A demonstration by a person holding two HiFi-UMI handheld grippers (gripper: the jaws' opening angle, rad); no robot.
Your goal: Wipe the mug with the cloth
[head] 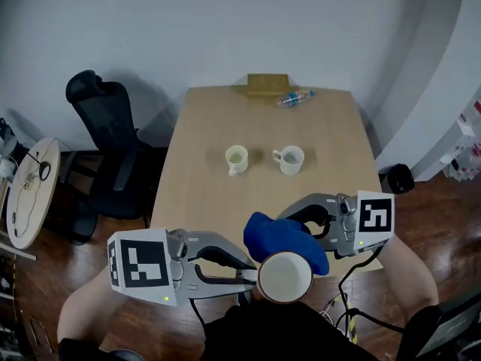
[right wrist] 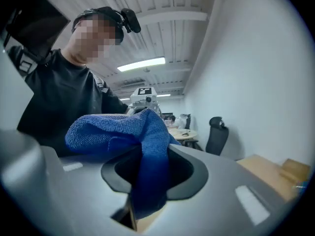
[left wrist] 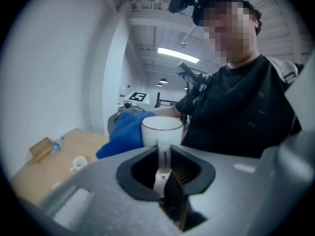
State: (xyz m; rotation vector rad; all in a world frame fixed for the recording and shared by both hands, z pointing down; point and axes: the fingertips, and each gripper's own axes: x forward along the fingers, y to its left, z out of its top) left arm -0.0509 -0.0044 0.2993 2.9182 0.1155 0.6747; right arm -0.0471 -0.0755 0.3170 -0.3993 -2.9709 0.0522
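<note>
**Mug and cloth both gripped, held together at the near table edge**

Left gripper [head: 252,275]: in its own view the jaws sit close together, pinching a narrow white upright part at the side of the mug [left wrist: 161,129]. I take that part for the handle but can't confirm it. The mug is upright with its mouth open to the head camera, off the table, held just past the near edge of the table [head: 203,194] in front of the person's dark shirt. I note a thin dark line round the rim. The inside looks empty and pale.

Right gripper [head: 301,220]: the jaws are clamped on the blue cloth [right wrist: 128,132]. A fold runs down between them, and the rest bunches up over the top of the gripper. From the head camera the cloth [head: 282,241] is a rounded blue bundle that lies against the far side of the mug [head: 285,277] and overlaps its rim. The left gripper view agrees, with blue fabric hard against the mug wall.

The two grippers point toward each other, left from the lower left, right from the right.

Elsewhere on the table:
- Two small white cups [head: 237,159] stand side by side mid-table, apart from each other.
- A plastic bottle [head: 293,98] lies on its side at the far edge, beside a brown cardboard box [head: 268,85].

Off the table, a black office chair [head: 113,149] stands to the left.
</note>
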